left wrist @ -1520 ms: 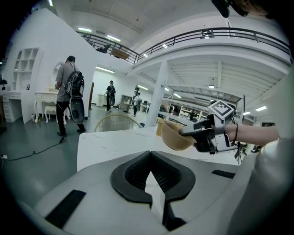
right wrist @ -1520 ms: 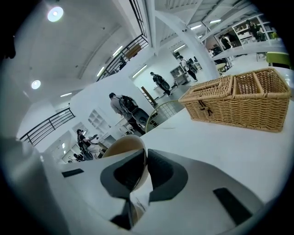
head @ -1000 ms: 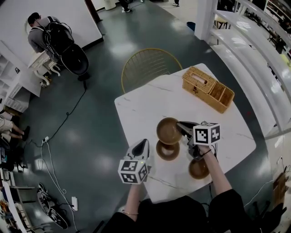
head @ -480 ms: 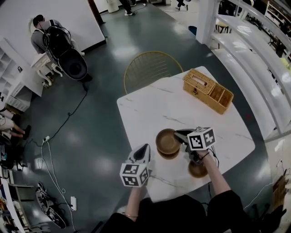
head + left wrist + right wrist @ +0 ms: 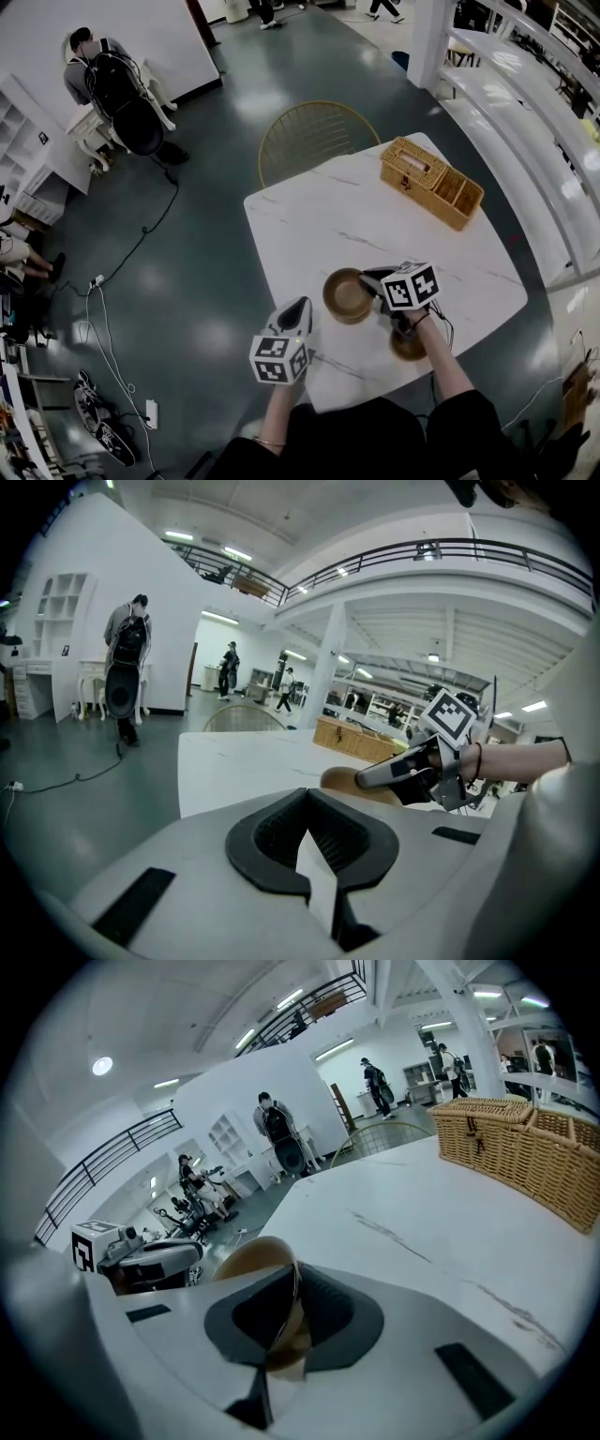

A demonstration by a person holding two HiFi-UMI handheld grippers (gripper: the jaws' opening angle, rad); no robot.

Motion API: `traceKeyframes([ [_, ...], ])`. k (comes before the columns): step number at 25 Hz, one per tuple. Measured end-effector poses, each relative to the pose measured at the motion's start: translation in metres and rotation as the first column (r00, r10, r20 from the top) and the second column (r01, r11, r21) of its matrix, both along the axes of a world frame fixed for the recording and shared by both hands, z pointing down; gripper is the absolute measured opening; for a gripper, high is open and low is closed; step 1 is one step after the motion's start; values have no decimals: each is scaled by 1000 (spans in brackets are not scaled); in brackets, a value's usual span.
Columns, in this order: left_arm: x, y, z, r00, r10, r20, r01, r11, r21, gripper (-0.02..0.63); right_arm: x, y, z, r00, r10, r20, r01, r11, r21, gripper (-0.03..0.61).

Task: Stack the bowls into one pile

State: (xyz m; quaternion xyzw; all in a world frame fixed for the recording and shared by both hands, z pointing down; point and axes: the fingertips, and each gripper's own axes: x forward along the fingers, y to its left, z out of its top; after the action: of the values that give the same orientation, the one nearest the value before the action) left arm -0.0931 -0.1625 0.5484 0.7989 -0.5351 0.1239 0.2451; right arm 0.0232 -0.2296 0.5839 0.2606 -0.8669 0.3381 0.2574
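On the table (image 5: 309, 234), the wicker basket (image 5: 431, 183) lies toward the upper right of the head view, near the far corner. The chair (image 5: 314, 141) stands beyond the far edge, above centre. The bowl (image 5: 345, 295) in my right gripper (image 5: 367, 278) is at the frame's centre, over the table's near half. A second bowl (image 5: 407, 349) sits lower right of it, partly under my right hand, and my left gripper (image 5: 300, 307) is lower left, at the table's left edge.

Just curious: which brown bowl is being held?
The bowl toward the table's middle, rim pinched by the right gripper; the other bowl sits free nearer the edge.
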Motion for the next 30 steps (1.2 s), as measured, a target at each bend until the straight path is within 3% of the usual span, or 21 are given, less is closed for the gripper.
traceKeyframes([
  [9,2,12,7,1000,0,-7,0,1000,-16,14,5,5,12,999,26,-45,-26,1000,-5,31],
  [14,-2,16,8,1000,-6,-16,6,1000,-25,15,9,1,16,991,87,-101,-82,995,52,31],
  [19,-4,20,10,1000,-10,-25,9,1000,-25,15,7,6,18,990,91,-111,-83,994,75,32],
  [25,-6,25,9,999,-11,-33,10,1000,-23,14,9,3,10,986,139,-90,-128,985,120,114],
  [30,-5,30,9,999,-12,-38,11,1000,-27,15,11,6,23,985,145,-98,-140,989,55,137],
])
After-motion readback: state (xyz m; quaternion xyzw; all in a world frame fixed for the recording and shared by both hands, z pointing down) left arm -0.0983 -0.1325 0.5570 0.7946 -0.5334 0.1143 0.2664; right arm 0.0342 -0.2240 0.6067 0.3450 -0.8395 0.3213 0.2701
